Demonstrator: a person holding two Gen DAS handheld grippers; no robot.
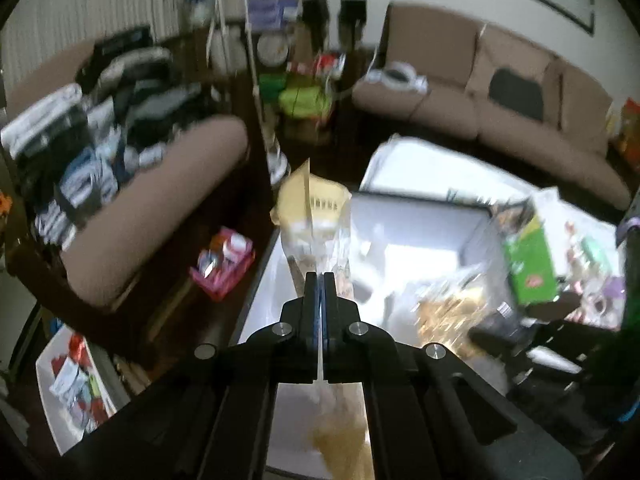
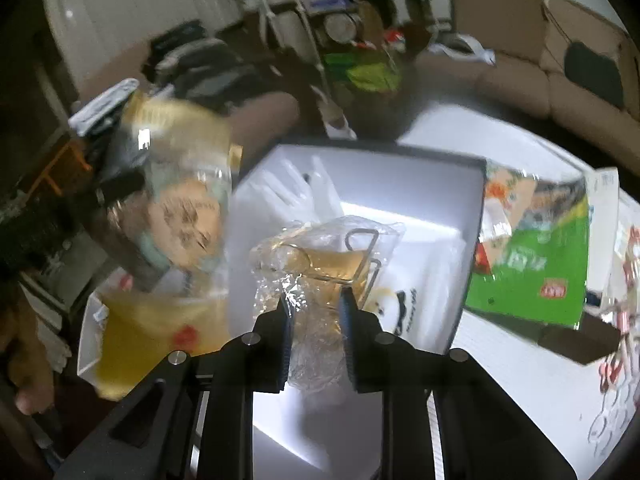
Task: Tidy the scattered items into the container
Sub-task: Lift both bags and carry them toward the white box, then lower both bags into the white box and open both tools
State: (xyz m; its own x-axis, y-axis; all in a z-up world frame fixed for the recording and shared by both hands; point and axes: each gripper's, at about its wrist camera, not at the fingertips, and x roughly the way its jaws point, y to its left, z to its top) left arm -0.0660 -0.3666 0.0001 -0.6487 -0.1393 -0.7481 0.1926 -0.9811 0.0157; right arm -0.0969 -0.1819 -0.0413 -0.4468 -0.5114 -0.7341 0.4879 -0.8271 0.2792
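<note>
My left gripper (image 1: 319, 280) is shut on a yellow and clear snack bag (image 1: 310, 208), holding it upright over the left edge of the white container (image 1: 472, 216). The same bag shows blurred at the left of the right wrist view (image 2: 180, 184). My right gripper (image 2: 316, 304) holds a crinkled clear plastic packet with amber contents (image 2: 320, 264) between its fingers, above the container's white inside (image 2: 432, 216). A green box (image 2: 532, 268) leans at the container's right wall; it also shows in the left wrist view (image 1: 528, 264).
The container sits on a white table (image 2: 520, 380) with small printed items at its right edge (image 2: 624, 280). Brown sofas (image 1: 520, 120) ring the table. A pink basket (image 1: 224, 264) and a white tray of packets (image 1: 76, 384) lie on the floor at left.
</note>
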